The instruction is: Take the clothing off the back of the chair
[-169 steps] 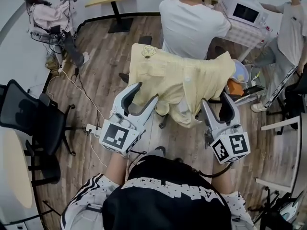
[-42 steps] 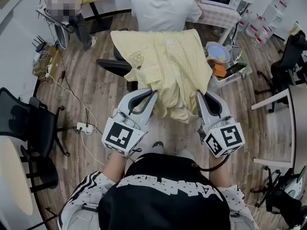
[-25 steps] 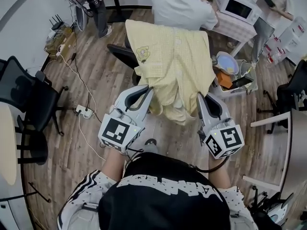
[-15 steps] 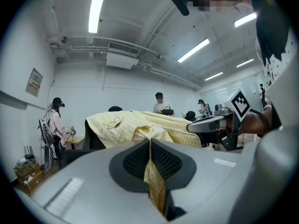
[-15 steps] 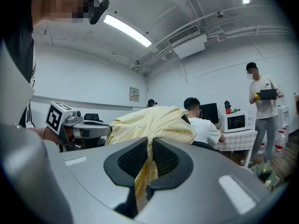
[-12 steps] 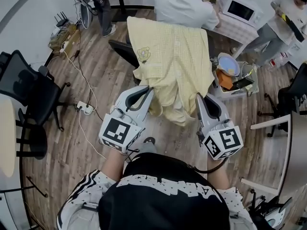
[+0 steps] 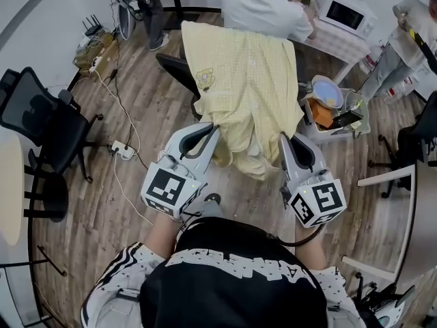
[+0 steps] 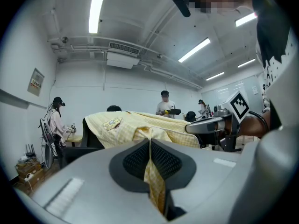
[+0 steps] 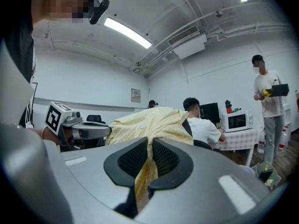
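Comparing with the frame several seconds back, both grippers hung open under the hem then, and now both are closed on it. Over the last second the grip and the drape hold the same. Only the head view swings a little, so the spare office chair [image 7: 48, 125] at far left sits slightly differently in frame.

The grasp looks done and the lift-off has not started. The garment probably has to go up and toward the person to clear the top edge.

- **Left gripper** [image 7: 212, 130]: clenched on the cloth. In the left gripper view a thin fold of checked fabric runs straight down between the dark pads [image 8: 133, 160], which are almost together.
- **Yellow shirt** [image 7: 249, 80]: lies over the back of the chair [image 7: 176, 72], covering most of it.
  - It is pale yellow with a fine check.
  - A small cartoon patch [image 7: 203, 79] sits on the left side.
  - The near edge is pulled out toward the person, and the middle of the hem sags in a bunch between the two grippers.
  - The cloth is soft and wrinkled, and likely to snag on the chair's corners.
- **Right gripper** [image 7: 282, 142]: also clamped on the hem. The right gripper view shows a thicker wad of fabric between the pads, so these jaws stand a touch wider.
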A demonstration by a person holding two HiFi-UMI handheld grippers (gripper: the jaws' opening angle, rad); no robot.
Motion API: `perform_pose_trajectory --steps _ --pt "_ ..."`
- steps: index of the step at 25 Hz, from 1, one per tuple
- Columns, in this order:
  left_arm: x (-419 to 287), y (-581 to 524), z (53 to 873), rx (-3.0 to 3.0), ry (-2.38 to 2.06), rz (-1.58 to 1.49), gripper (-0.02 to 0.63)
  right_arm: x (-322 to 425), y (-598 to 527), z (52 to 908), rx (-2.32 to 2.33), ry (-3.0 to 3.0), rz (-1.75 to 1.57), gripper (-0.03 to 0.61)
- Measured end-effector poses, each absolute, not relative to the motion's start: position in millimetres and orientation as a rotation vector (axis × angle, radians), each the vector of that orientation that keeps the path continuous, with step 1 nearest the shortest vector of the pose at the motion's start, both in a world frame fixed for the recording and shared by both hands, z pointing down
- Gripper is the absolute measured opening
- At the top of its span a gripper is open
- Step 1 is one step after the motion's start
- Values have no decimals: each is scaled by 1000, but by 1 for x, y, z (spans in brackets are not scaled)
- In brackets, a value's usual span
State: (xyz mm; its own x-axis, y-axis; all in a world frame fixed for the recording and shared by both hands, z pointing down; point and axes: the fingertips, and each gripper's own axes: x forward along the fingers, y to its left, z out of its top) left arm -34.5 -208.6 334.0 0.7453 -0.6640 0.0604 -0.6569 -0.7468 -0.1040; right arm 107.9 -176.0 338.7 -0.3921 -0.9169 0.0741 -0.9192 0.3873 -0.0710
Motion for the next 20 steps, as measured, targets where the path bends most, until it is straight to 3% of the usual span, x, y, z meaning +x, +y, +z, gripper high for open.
perform_pose_trajectory --steps 20 --pt "-15 -183 328 -2839 1094 -173 9 124 -158 335 1682 -2626 160 44"
